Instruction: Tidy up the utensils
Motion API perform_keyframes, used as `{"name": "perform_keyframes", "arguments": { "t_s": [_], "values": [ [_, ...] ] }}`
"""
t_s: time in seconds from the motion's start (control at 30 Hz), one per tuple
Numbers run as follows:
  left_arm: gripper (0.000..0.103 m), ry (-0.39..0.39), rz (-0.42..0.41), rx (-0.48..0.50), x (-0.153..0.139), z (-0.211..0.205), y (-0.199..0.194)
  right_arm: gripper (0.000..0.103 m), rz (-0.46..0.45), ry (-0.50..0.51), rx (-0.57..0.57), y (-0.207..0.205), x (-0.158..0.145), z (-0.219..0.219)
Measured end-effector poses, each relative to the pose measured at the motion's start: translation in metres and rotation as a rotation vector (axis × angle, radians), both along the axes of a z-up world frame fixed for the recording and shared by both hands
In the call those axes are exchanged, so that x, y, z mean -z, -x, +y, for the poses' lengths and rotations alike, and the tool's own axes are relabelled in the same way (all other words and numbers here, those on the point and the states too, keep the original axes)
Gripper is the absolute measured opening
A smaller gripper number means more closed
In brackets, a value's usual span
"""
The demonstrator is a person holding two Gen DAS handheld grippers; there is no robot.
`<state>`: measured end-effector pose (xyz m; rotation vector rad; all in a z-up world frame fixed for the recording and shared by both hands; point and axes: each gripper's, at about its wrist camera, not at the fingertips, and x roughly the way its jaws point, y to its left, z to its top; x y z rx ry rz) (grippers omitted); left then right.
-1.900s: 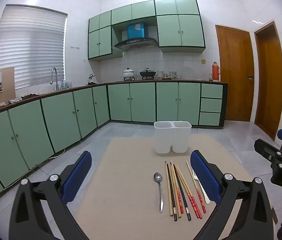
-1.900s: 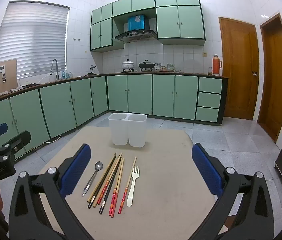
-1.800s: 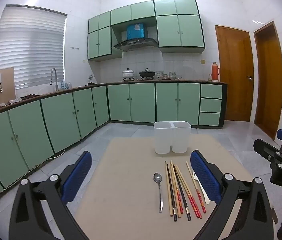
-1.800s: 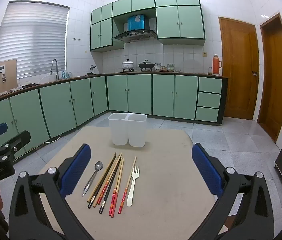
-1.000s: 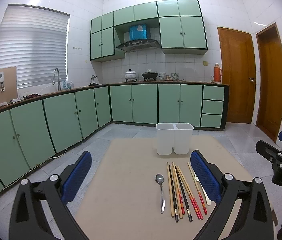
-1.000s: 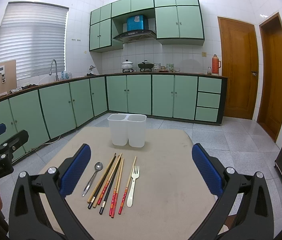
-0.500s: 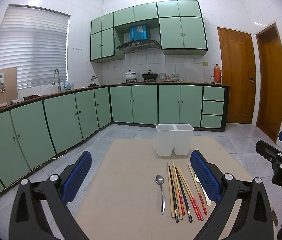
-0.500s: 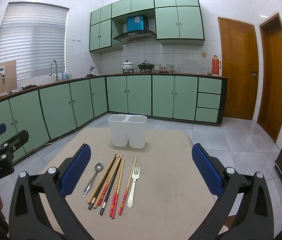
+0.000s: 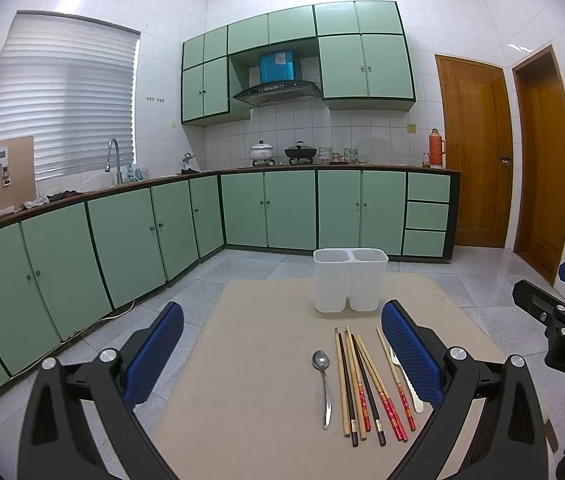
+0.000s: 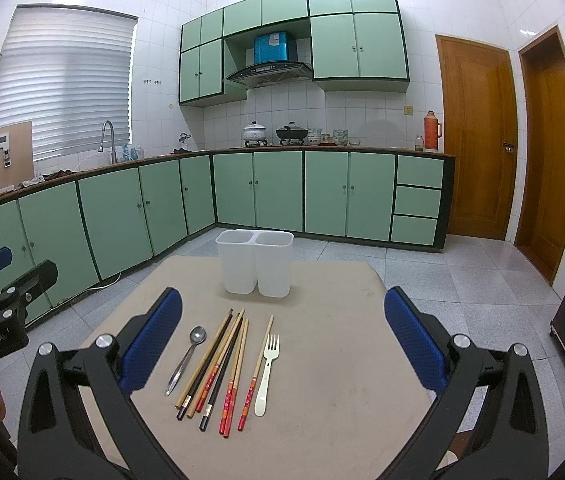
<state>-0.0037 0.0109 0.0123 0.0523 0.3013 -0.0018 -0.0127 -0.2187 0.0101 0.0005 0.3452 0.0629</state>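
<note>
From the left wrist view, the left hand-held gripper [image 9: 282, 354] is spread wide, its blue pads apart with nothing between them, above the near end of the beige desk [image 9: 250, 360]. At the far end of the desk stands a white two-compartment holder [image 9: 349, 279]; nothing rises above either rim, and the insides cannot be seen from here. Nearer, the utensils lie side by side: a metal spoon [image 9: 323, 384] on the left, then a bundle of chopsticks [image 9: 366, 384], with a white fork [image 9: 404, 380] on the right, partly behind the right pad. The other hand-held gripper shows at the right edge.

From the right wrist view, the right hand-held gripper [image 10: 282, 352] is likewise wide open and empty. The holder [image 10: 255, 266] again shows nothing above its rims. The spoon [image 10: 188, 354], chopsticks [image 10: 218, 368] and fork [image 10: 267, 372] lie on the desk [image 10: 342, 360], well short of the holder.
</note>
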Motion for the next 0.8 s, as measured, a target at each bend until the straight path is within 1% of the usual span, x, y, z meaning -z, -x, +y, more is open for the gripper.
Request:
{"name": "perform_keyframes", "arguments": {
  "t_s": [0.03, 0.17, 0.8],
  "values": [
    [0.097, 0.001, -0.001, -0.001, 0.0027, -0.0047, 0.0034, 0.098, 0.0, 0.0, 0.0, 0.0, -0.0001, 0.0002],
    [0.097, 0.001, -0.001, -0.002, -0.0013, -0.0027, 0.0031, 0.098, 0.0, 0.0, 0.0, 0.0, -0.0006, 0.0006],
    [0.097, -0.001, -0.004, -0.002, 0.0026, -0.0038, 0.0039, 0.098, 0.0, -0.001, 0.001, -0.0009, -0.0022, 0.0026]
  ]
}}
